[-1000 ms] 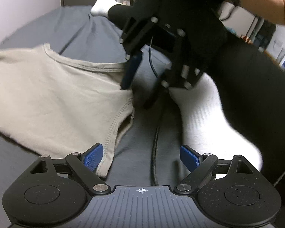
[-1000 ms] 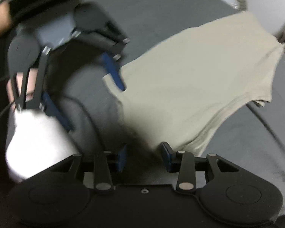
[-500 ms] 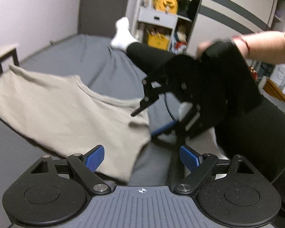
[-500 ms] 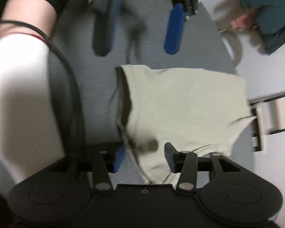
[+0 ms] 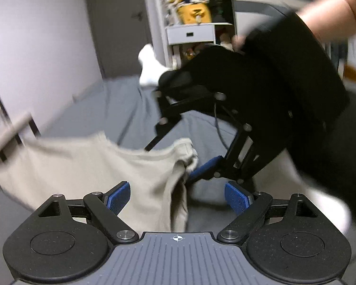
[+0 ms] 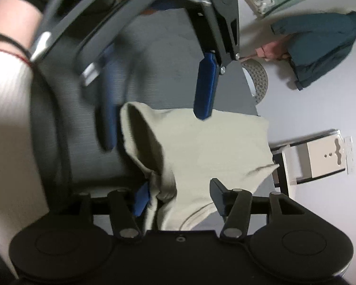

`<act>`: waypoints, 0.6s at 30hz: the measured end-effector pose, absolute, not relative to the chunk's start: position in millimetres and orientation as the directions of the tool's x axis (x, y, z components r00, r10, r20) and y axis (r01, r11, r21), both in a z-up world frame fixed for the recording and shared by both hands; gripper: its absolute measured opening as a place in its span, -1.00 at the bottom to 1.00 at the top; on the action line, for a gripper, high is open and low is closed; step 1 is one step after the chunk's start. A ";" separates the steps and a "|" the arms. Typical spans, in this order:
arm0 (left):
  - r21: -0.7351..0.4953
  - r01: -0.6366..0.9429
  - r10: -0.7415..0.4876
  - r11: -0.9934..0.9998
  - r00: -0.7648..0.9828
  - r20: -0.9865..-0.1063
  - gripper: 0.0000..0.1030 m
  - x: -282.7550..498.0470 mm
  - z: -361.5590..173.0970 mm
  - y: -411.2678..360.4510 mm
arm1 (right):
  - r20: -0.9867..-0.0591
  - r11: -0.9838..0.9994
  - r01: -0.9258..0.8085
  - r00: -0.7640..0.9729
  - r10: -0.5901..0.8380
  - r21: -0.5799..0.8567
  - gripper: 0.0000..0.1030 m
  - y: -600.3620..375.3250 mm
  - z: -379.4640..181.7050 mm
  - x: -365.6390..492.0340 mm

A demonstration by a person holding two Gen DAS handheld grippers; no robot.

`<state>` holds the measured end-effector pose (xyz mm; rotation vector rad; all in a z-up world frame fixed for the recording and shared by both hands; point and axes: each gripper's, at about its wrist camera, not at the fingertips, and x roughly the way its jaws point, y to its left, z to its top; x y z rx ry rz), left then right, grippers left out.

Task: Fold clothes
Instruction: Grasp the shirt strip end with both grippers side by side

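No readable text, label, brand, number or sign shows in either view.

Both cameras sit close over the beige shirt [image 5: 87, 166], each behind its own fingers. The left wrist view looks across it toward the shelf [image 5: 196, 11], meeting the right gripper [image 5: 178, 163]. The right wrist view looks back over the shirt [image 6: 208, 152] at the left gripper [image 6: 159, 109].

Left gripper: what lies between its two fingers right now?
In the left wrist view, a hanging fold of the beige shirt sits between the open left gripper fingers, nearer the left one; the rest is grey sheet.
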<state>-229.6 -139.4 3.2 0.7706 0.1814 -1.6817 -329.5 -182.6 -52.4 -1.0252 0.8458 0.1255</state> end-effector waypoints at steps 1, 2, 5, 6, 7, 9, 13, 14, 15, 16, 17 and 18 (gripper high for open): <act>0.369 0.889 -0.826 -0.271 -0.017 -0.563 0.69 -239.7 -0.5 -141.4 | -0.668 0.548 -0.455 0.689 -0.282 -0.702 0.05 -184.3 -50.7 -327.2; 0.438 0.860 -0.833 -0.262 0.027 -0.553 0.69 -247.9 -7.1 -143.9 | -0.664 0.555 -0.447 0.693 -0.283 -0.702 0.05 -186.1 -48.7 -325.9; 0.586 0.776 -0.840 -0.232 0.145 -0.523 0.69 -267.4 -27.0 -153.3 | -0.653 0.573 -0.422 0.704 -0.281 -0.702 0.05 -192.3 -42.3 -322.7; 0.596 0.771 -0.832 -0.224 0.167 -0.528 0.69 -269.7 -31.2 -157.7 | -0.650 0.584 -0.413 0.707 -0.279 -0.699 0.06 -194.5 -39.6 -321.5; 0.618 0.757 -0.829 -0.211 0.197 -0.524 0.69 -272.4 -35.7 -162.1 | -0.649 0.593 -0.406 0.708 -0.277 -0.696 0.07 -196.2 -37.6 -320.7; 0.690 0.698 -0.828 -0.190 0.265 -0.495 0.69 -279.2 -45.0 -169.8 | -0.649 0.607 -0.396 0.710 -0.273 -0.689 0.08 -199.7 -34.5 -319.2; 0.738 0.646 -0.821 -0.196 0.304 -0.483 0.68 -286.2 -54.7 -180.9 | -0.643 0.622 -0.379 0.715 -0.272 -0.685 0.11 -204.9 -29.7 -316.0; 0.735 0.649 -0.820 -0.197 0.301 -0.486 0.68 -286.9 -55.4 -183.1 | -0.642 0.625 -0.376 0.717 -0.273 -0.685 0.13 -205.9 -28.7 -315.3; 0.726 0.661 -0.819 -0.189 0.301 -0.488 0.66 -286.2 -54.3 -185.5 | -0.642 0.627 -0.374 0.717 -0.271 -0.683 0.13 -205.6 -27.8 -316.2; 0.716 0.675 -0.818 -0.180 0.302 -0.490 0.53 -285.3 -52.8 -187.9 | -0.643 0.630 -0.374 0.717 -0.269 -0.681 0.13 -204.7 -26.9 -318.0; 0.705 0.689 -0.817 -0.170 0.302 -0.492 0.17 -284.4 -51.3 -190.4 | -0.646 0.631 -0.377 0.715 -0.268 -0.679 0.17 -204.3 -27.4 -318.9; 0.700 0.696 -0.811 -0.159 0.312 -0.494 -0.07 -282.5 -50.4 -193.1 | -0.649 0.630 -0.381 0.712 -0.267 -0.677 0.18 -204.1 -28.6 -319.3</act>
